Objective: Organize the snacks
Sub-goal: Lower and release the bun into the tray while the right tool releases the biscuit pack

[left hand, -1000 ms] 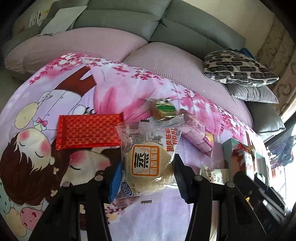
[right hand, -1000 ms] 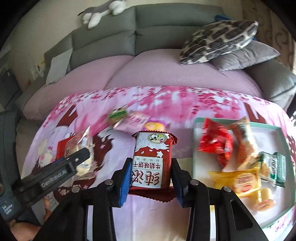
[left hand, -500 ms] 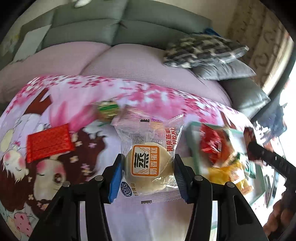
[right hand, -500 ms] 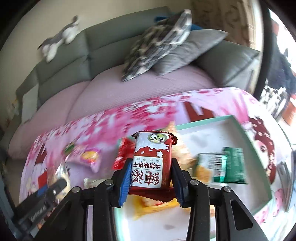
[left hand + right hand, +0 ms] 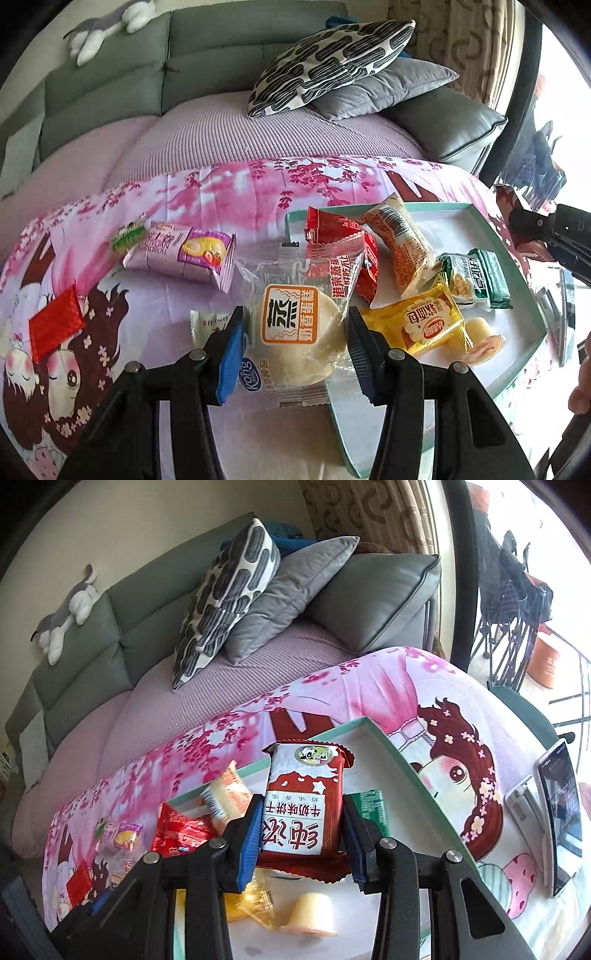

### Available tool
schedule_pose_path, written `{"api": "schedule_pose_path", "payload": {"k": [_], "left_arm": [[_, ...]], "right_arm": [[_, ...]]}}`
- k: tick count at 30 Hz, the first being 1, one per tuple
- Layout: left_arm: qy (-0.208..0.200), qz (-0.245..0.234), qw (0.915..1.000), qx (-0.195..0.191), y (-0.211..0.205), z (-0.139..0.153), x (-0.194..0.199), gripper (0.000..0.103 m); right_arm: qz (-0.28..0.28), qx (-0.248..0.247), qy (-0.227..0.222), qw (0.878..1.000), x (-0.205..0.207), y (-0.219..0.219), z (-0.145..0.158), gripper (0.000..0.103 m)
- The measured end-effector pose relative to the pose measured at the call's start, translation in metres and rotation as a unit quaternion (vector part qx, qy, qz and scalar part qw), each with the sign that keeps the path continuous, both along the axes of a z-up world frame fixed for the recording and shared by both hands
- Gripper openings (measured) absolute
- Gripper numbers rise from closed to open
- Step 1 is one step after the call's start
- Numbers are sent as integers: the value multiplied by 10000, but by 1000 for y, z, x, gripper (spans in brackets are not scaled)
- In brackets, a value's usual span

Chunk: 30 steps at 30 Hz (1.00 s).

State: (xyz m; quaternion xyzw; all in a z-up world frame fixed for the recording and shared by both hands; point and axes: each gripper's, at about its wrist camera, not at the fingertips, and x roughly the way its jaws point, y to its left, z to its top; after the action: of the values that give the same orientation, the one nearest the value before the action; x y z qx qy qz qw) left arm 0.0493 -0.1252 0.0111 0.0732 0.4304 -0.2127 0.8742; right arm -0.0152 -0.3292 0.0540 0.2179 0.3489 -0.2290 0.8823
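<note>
On the pink cartoon-print cloth (image 5: 221,199) sits a white tray with a teal rim (image 5: 476,210), several wrapped snacks lying in it. Above its near left edge, the left gripper (image 5: 295,332) pinches a clear-wrapped steamed cake (image 5: 295,325). Over the tray, the right gripper (image 5: 301,834) clamps a red-and-white biscuit packet (image 5: 301,805).

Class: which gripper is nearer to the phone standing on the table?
Right. The right gripper, holding a red biscuit pack, is over the tray beside the phone; the left gripper is at the tray's opposite edge.
</note>
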Motion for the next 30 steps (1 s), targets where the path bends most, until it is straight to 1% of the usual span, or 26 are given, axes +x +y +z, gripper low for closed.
{"api": "schedule_pose_path", "payload": {"k": [5, 12, 15, 18, 22, 30], "left_arm": [[-187, -7, 9997, 146, -8, 2, -3, 54], [-310, -30, 9993, 206, -14, 3, -5, 54], [-333, -48, 9993, 171, -14, 5, -6, 54], [-189, -239, 9995, -12, -19, 4, -9, 54], [-206, -398, 9990, 40, -30, 1, -13, 54], [-110, -419, 9990, -55, -34, -4, -9, 54]], "right_arm": [[28, 34, -15, 10000, 3, -13, -10, 43], [67, 202, 127, 9997, 17, -25, -32, 43], [68, 245, 164, 9995, 20, -28, -38, 43], [77, 268, 193, 9994, 23, -30, -42, 43], [82, 274, 199, 9994, 26, -33, -45, 43], [182, 209, 264, 9993, 38, -35, -54, 43]]}}
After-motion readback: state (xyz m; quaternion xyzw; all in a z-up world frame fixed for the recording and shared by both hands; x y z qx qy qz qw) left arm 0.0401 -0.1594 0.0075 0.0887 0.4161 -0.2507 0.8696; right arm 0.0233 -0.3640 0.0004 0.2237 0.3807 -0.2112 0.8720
